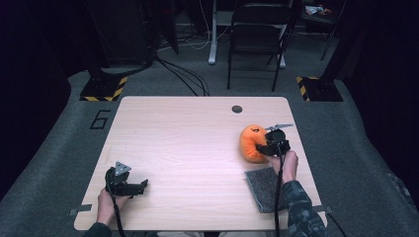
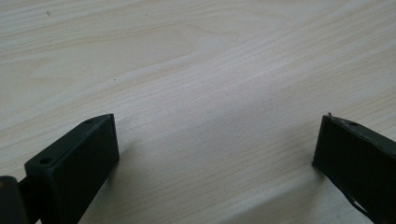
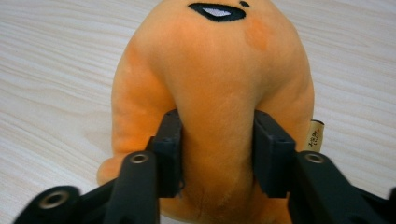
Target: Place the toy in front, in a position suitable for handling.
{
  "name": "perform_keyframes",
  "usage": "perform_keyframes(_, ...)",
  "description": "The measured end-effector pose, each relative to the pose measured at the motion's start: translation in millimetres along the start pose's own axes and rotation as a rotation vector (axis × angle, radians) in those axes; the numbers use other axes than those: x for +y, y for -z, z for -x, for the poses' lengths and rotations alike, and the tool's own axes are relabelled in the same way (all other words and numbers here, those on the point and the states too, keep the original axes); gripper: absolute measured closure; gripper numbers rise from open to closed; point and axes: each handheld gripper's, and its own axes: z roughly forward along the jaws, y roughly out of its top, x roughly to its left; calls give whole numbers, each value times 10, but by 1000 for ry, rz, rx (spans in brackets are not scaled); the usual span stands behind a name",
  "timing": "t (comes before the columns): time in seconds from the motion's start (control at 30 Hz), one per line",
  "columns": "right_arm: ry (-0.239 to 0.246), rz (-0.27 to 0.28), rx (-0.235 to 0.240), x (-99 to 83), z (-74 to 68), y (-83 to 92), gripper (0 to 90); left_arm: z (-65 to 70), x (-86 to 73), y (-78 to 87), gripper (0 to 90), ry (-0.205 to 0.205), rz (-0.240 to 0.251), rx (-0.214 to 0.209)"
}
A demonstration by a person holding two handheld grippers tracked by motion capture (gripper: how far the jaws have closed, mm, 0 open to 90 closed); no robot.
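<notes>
Toward the right edge of the wooden table (image 1: 197,148), the right gripper (image 3: 217,149) has its jaws pressed into an orange plush toy (image 3: 215,79), just beyond a grey cloth (image 1: 262,187). Because the pads pinch only a soft fold, the toy could slip or sag out if lifted quickly. The left gripper (image 2: 215,154) rests with jaws apart over bare wood, while a folding chair (image 1: 257,34) stands on grey carpet behind.

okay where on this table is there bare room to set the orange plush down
The table is bare across its middle and far left, between the left gripper and the orange plush. It is crowded at the right edge, where the right gripper pinches the plush beside the grey cloth.
</notes>
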Motion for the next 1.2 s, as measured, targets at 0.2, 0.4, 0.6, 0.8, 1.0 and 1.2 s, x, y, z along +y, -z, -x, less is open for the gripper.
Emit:
perform_keyframes(0.2, -2, 35, -1, -22, 1, 23, 716, 0, 0, -2, 0, 2, 2, 0)
perform_keyframes(0.4, -8, 69, 6, -23, 0, 77, 742, -2, 2, 0, 0, 1, -1, -2)
perform_keyframes(0.6, 12, 105, 24, -26, -6, 146, 743, 0, 1, -1, 0, 1, 2, 1)
perform_keyframes(0.8, 38, 135, 39, 3, -62, 253, 742, 0, 1, -2, 0, 1, 2, 1)
perform_keyframes(1.0, 67, 162, 60, 49, -156, 380, 740, 0, 1, -2, 0, 2, 2, 1)
perform_keyframes(1.2, 101, 174, 87, 77, -292, 462, 738, 0, 1, -2, 0, 2, 2, 1)
